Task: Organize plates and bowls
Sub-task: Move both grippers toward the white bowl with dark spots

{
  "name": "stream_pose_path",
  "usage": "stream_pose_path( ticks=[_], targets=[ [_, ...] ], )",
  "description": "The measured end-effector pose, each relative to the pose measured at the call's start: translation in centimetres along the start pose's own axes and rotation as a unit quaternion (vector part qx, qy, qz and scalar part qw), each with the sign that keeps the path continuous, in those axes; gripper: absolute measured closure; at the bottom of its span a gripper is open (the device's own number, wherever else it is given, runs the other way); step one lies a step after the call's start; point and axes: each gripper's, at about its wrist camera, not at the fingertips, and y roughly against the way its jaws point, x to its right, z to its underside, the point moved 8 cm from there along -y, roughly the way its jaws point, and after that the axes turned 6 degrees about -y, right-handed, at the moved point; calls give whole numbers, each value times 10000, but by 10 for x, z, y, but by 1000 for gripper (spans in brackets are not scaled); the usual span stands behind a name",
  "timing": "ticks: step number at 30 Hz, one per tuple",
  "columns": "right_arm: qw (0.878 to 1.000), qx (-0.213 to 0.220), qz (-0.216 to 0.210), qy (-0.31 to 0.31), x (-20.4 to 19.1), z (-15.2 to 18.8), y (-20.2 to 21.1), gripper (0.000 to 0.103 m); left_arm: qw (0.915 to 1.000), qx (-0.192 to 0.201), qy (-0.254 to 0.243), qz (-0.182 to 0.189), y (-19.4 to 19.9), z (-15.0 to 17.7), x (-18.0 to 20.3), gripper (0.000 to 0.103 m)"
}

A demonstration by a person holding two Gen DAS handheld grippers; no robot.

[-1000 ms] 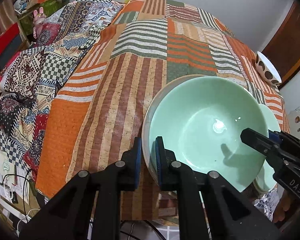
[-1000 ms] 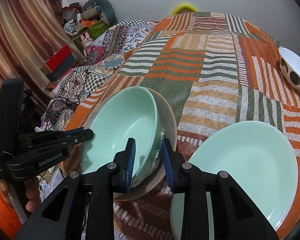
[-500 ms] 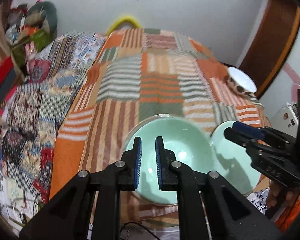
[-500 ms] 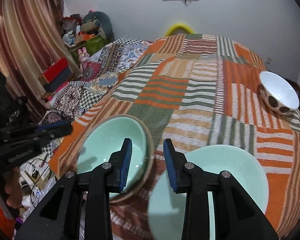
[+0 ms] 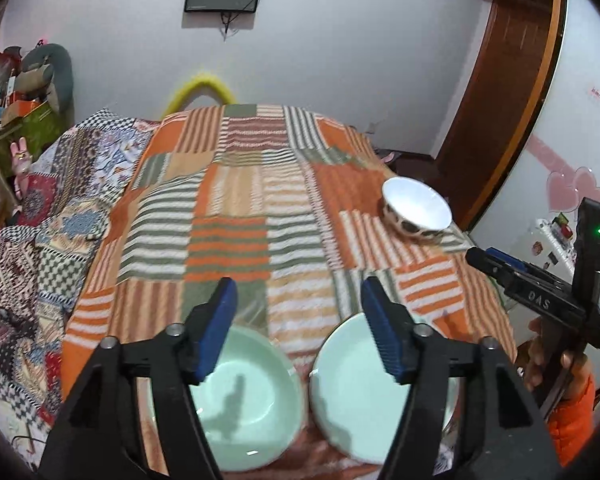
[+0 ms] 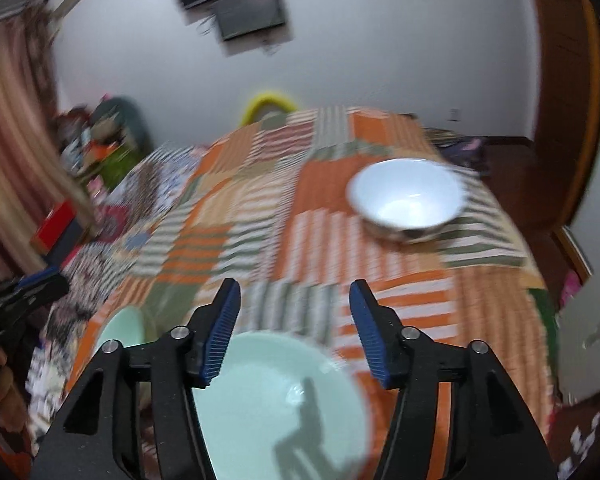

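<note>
A pale green bowl [image 5: 248,392] rests on the patchwork-covered table near its front edge, with a pale green plate [image 5: 356,396] just to its right. My left gripper [image 5: 298,284] hovers above and between them, its jaws opening with nothing between them. In the right wrist view, which is blurred by motion, my right gripper [image 6: 294,286] hangs over the green plate [image 6: 284,400], its jaws also opening on nothing. The green bowl [image 6: 124,328] lies off to its left. A white bowl with brown spots [image 5: 416,208] [image 6: 408,200] stands far right.
The striped orange-and-green cloth [image 5: 236,208] covers the table's middle and back. A bed with patterned blankets [image 5: 40,240] runs along the left. My right gripper [image 5: 480,258] and the hand holding it show at the right edge. A wooden door [image 5: 500,100] stands behind.
Both grippers let go of the green bowl's rim, rose and drew back, and their jaws spread. The right one swung right, over the green plate.
</note>
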Motion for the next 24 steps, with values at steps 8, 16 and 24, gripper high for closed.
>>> stream_pose_path(
  ticks=[8, 16, 24],
  targets=[
    [9970, -16, 626, -445, 73, -32, -35, 41, 9995, -106, -295, 96, -44, -28, 34, 35],
    [9939, -123, 729, -816, 115, -61, -86, 42, 9976, -395, -560, 118, -94, -41, 55, 35],
    [9898, -503, 470, -1249, 143, -63, -131, 84, 9952, -628, -738, 102, -131, -41, 61, 35]
  ],
)
